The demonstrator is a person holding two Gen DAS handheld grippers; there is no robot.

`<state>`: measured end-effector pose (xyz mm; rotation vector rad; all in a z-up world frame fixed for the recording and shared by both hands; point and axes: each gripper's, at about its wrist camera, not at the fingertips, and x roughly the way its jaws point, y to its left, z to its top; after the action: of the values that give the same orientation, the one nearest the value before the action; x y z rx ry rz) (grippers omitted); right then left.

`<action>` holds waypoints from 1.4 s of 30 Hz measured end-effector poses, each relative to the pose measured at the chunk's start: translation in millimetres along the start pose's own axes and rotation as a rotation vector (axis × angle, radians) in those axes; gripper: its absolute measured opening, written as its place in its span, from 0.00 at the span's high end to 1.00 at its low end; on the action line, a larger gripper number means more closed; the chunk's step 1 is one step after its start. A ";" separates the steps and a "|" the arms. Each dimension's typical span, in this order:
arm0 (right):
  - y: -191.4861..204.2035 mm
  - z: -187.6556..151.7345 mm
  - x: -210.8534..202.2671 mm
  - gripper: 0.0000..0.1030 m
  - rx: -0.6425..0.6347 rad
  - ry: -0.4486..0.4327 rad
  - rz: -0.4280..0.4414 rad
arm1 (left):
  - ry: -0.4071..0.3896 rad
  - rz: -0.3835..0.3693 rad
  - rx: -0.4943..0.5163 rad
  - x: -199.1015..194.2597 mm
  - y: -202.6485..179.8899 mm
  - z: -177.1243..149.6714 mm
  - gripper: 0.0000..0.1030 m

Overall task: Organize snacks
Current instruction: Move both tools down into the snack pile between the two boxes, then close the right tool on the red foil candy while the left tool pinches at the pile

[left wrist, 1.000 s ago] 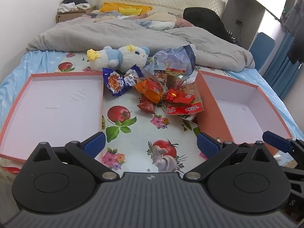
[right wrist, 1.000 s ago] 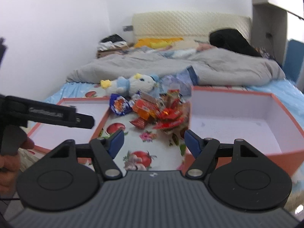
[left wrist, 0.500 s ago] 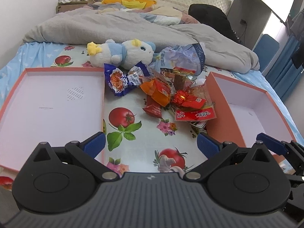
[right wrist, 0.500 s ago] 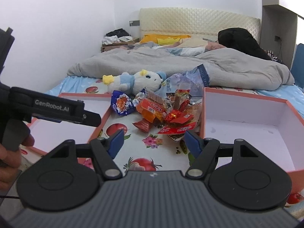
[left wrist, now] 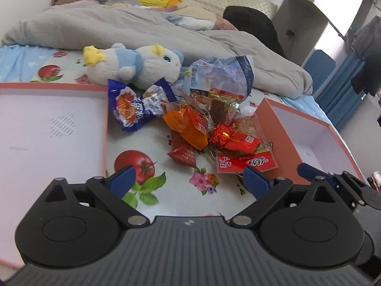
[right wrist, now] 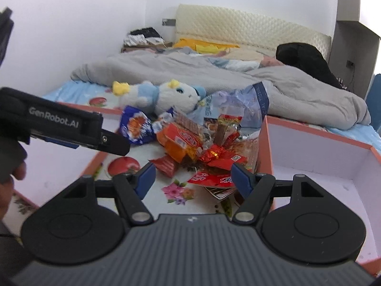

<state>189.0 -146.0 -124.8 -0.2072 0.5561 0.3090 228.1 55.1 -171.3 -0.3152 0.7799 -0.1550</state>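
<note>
Our left gripper has its fingers wide, closing slightly, with nothing between them; our right gripper has its fingers partly spread and empty too. Just ahead of both sets of fingertips lies the snack pile on the bed, between the left box and the right box. We should each pick one loose edge packet: the dark red sachet for the left, the flat red packet for the right. Beyond sits a plush toy; leave it.

Left box runs off frame left; right box cut at right edge. Wrappers under the snack pile hidden, small print unreadable. Plush toy partly blocked by blue packet.
</note>
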 end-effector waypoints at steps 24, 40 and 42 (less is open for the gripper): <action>8.6 23.9 134.1 0.30 -0.128 0.190 -0.119 | 0.066 -0.281 -0.219 122.2 35.2 62.6 0.62; 18.0 18.9 175.5 0.18 -0.254 0.237 -0.195 | 0.107 -0.257 -0.179 153.7 34.9 70.6 0.62; 16.5 18.1 180.6 0.18 -0.242 0.246 -0.186 | 0.106 -0.249 -0.173 156.6 33.9 71.4 0.64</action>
<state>337.6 -83.9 -210.3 -0.5327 0.7372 0.1694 389.5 63.2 -239.2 -0.5723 0.8594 -0.3418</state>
